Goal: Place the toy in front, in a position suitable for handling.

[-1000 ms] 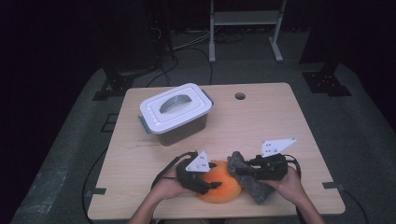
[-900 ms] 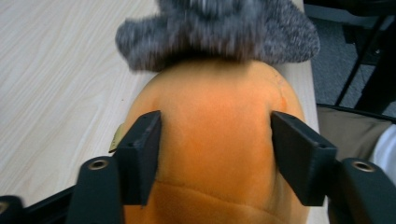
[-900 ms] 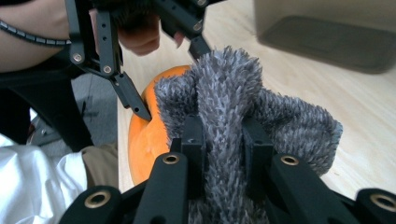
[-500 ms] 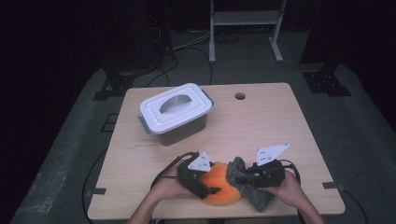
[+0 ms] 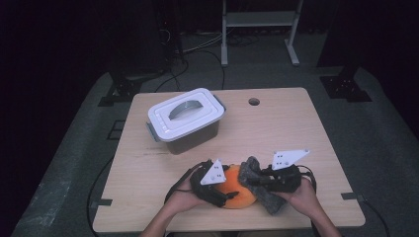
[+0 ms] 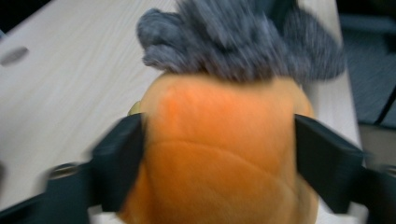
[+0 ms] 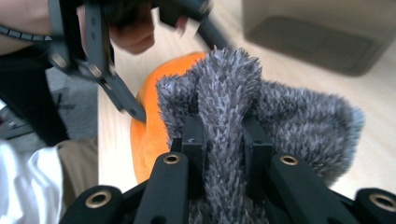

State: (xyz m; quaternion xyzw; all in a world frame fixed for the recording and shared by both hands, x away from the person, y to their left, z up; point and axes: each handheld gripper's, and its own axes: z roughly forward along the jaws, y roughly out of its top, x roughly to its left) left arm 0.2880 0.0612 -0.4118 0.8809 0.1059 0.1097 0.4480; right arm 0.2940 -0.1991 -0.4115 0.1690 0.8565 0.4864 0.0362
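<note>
Orange plush [image 5: 236, 190] with grey fuzzy part [image 5: 260, 190] at near table [image 5: 296, 128] edge looks soft, light; right gripper [image 7: 223, 135] pinches the fuzz, left gripper [image 6: 219, 144] jaws, just been opening, flank the body.

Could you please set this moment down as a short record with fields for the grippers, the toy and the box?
left gripper: jaws just opened wide, standing either side of the orange plush
right gripper: shut on the grey fuzzy part
orange plush: near the table's front edge, between both hands
lidded box: closed, handle flat, farther back on the left
</note>
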